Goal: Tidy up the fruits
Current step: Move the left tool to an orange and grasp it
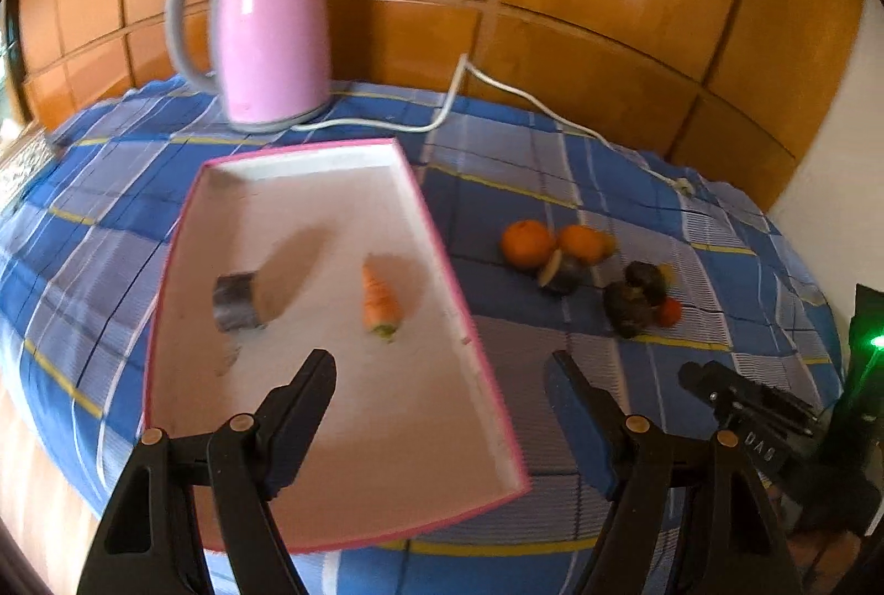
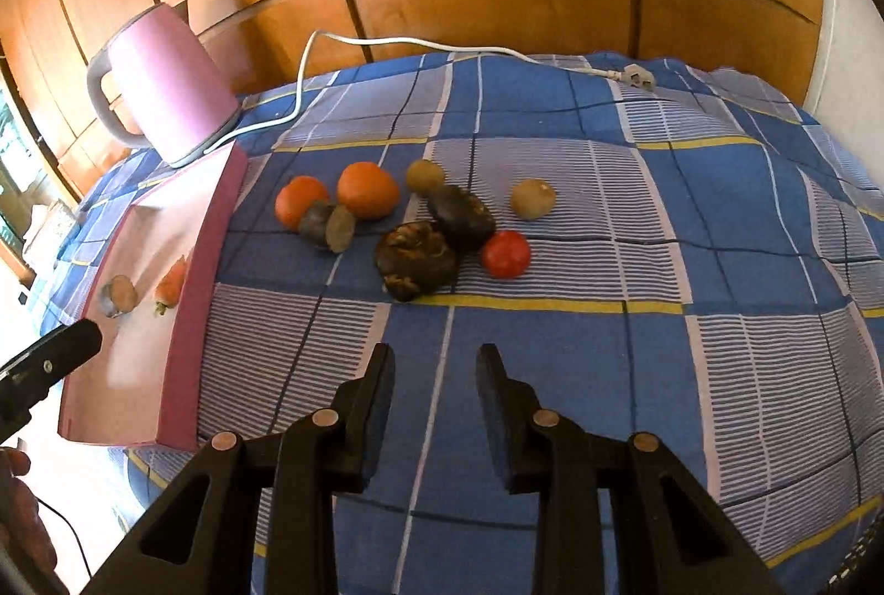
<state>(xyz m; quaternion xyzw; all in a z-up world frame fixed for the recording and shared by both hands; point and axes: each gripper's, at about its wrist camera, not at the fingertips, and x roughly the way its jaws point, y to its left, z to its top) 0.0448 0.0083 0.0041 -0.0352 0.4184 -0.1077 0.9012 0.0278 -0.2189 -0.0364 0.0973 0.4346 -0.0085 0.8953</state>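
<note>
A shallow pink-rimmed white tray (image 1: 442,230) lies on the checked cloth and holds a carrot piece (image 1: 379,302) and a cut purple piece (image 1: 238,303). My left gripper (image 1: 442,368) is open and empty over the tray's near right edge. To the right lie two oranges (image 2: 367,190), a halved purple fruit (image 2: 329,225), two dark lumpy fruits (image 2: 415,258), a red tomato (image 2: 506,253) and two brownish round fruits (image 2: 532,199). My right gripper (image 2: 436,363) is open and empty, short of the pile. The tray (image 2: 201,263) also shows in the right wrist view.
A pink electric kettle (image 1: 273,31) stands behind the tray, its white cord (image 1: 458,98) trailing right across the cloth to a plug (image 2: 638,77). Wooden panels back the table. The right gripper's body (image 1: 746,401) shows at the left view's lower right.
</note>
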